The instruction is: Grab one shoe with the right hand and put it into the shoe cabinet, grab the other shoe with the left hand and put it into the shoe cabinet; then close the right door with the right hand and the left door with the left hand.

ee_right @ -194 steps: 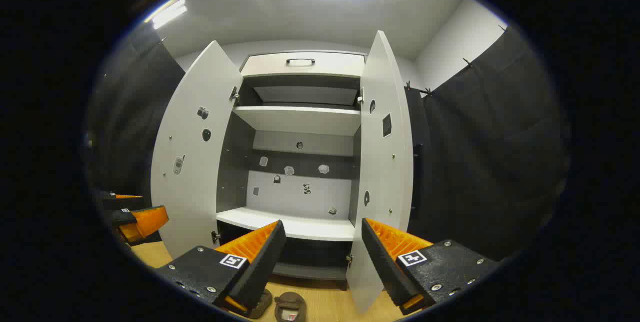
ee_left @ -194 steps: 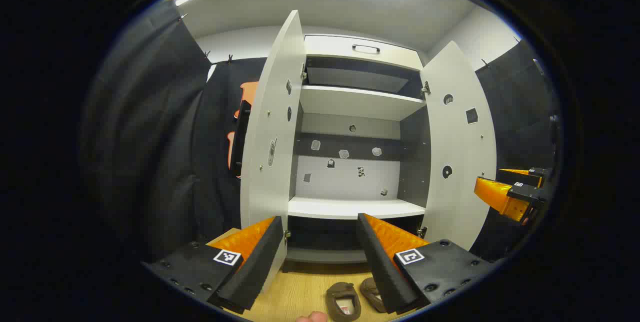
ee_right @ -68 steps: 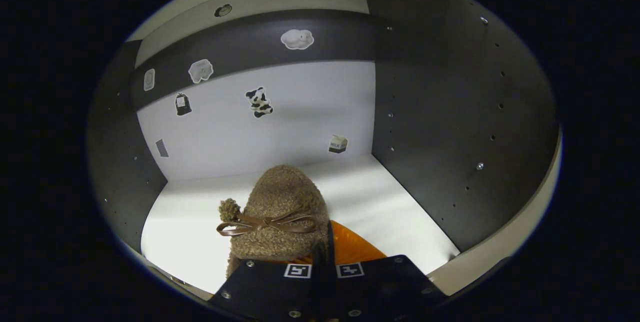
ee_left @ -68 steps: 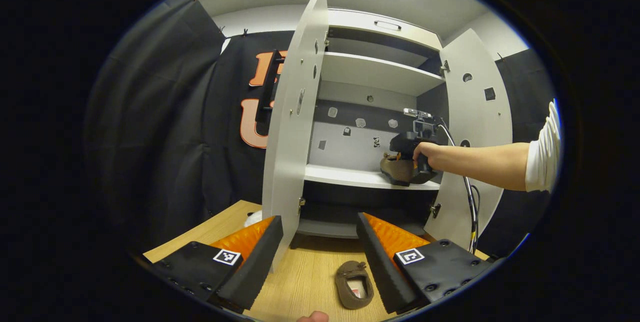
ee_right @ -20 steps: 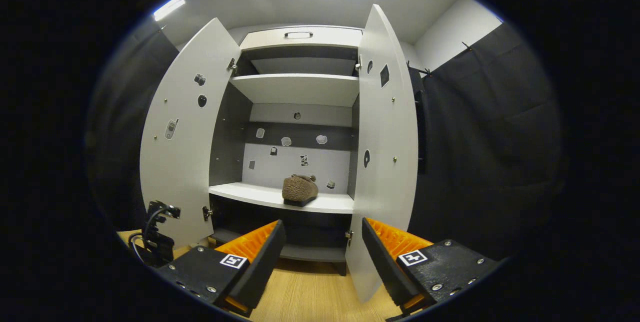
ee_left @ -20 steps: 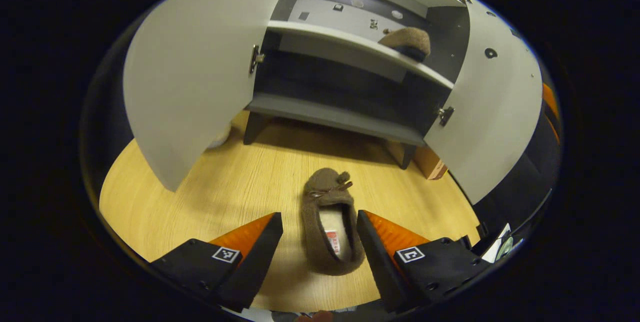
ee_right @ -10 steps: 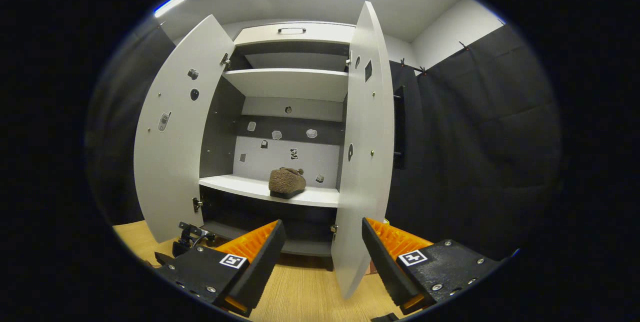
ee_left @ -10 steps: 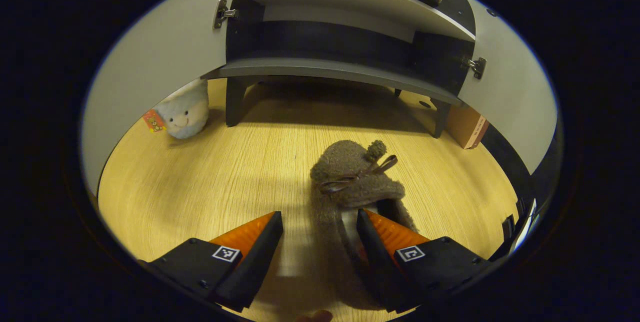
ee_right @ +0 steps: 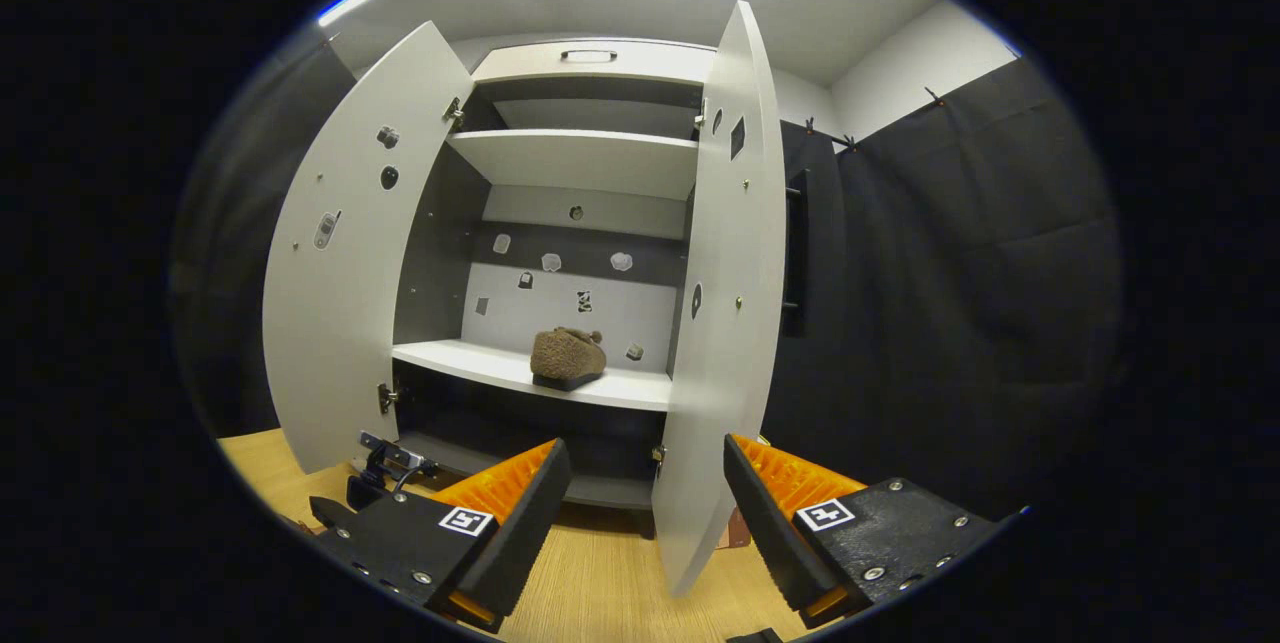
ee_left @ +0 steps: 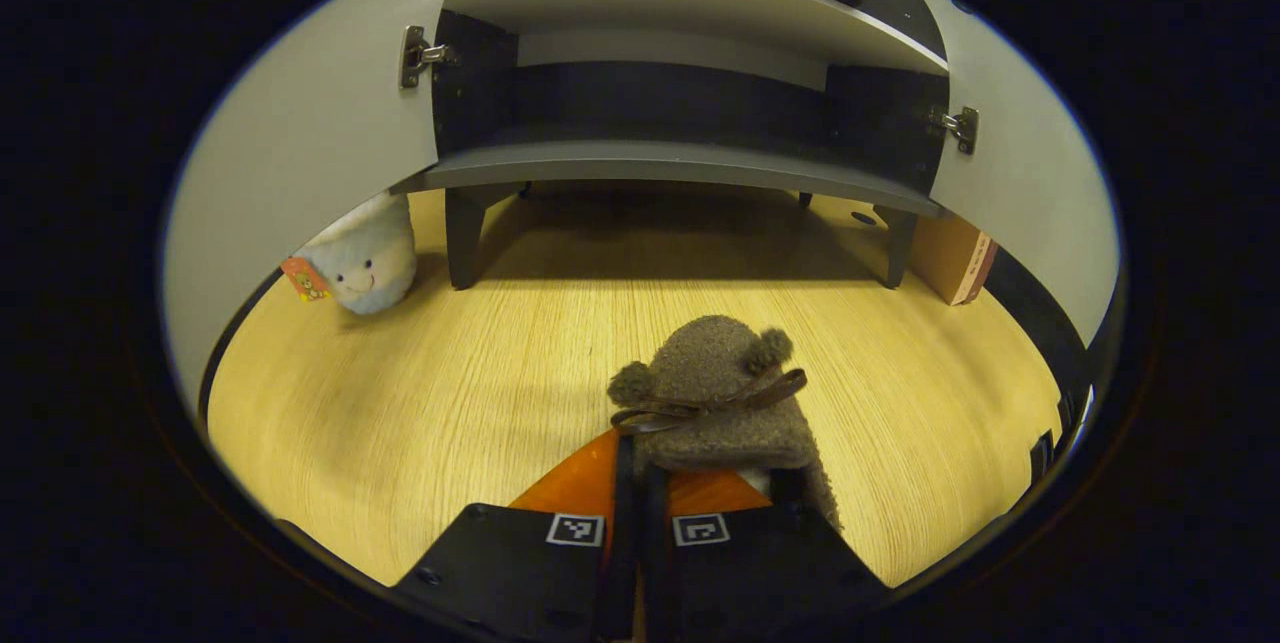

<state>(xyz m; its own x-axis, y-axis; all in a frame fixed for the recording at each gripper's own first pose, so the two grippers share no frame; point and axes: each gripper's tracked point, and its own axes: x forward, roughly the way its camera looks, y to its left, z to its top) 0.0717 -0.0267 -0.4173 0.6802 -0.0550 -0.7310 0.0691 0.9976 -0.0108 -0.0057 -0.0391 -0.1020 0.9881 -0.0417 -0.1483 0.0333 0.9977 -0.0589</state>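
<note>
Left gripper view: fuzzy brown shoe [ee_left: 712, 393], thin leather bow [ee_left: 705, 404].

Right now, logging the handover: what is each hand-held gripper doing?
Left hand-held gripper: closed on the brown shoe on the floor.
Right hand-held gripper: open, holding nothing, facing the shoe cabinet.

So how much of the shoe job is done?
One fuzzy shoe already sits on the cabinet's white shelf. The left gripper is shut on the second shoe, low over the wooden floor. Left: shelving it and closing the right door and left door.
</note>
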